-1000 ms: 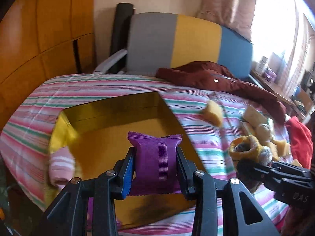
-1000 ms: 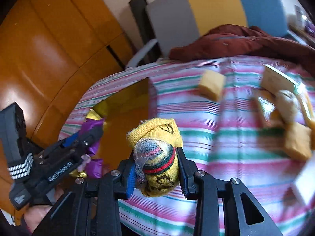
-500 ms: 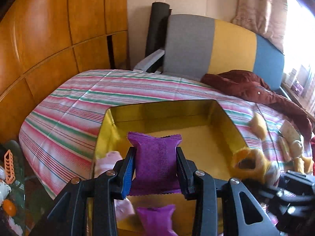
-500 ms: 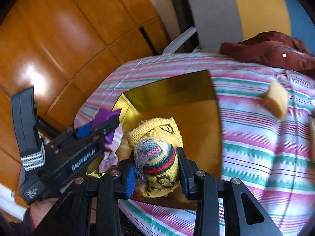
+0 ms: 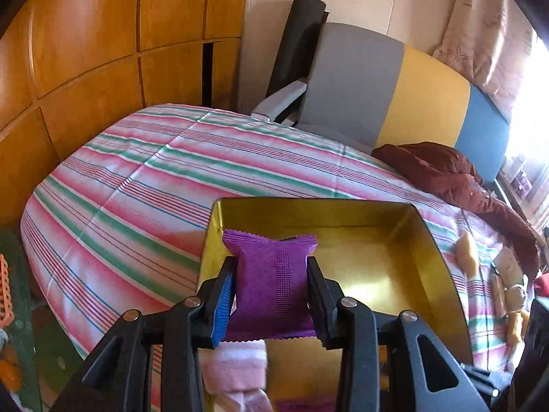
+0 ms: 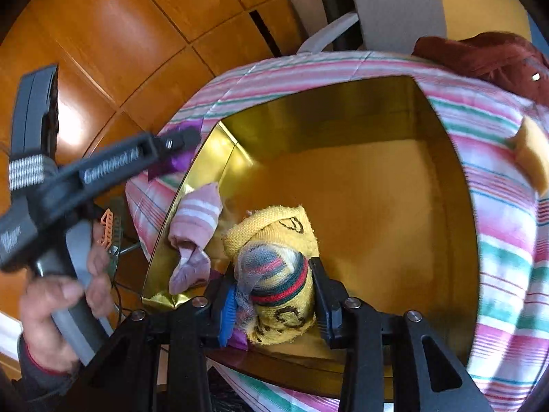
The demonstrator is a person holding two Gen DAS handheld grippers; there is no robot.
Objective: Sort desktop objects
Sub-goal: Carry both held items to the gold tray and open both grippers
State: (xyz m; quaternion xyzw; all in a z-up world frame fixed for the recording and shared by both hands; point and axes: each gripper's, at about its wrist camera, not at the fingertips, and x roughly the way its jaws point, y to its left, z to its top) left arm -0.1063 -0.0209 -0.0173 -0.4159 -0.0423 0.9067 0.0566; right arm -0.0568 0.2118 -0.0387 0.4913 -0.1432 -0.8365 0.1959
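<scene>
Left gripper (image 5: 271, 283) is clamped on a purple packet (image 5: 272, 285), held above the gold tray (image 5: 435, 240) near its 9 o'clock wall; right gripper (image 6: 273, 290) is closed around a yellow sock bundle (image 6: 274, 267), poised over the tray's 6 o'clock edge; a pink striped sock (image 6: 194, 237) is seen lying inside at 8 o'clock; a yellow sponge (image 6: 533, 158) rests on the striped cloth (image 5: 137, 199) at 3 o'clock
</scene>
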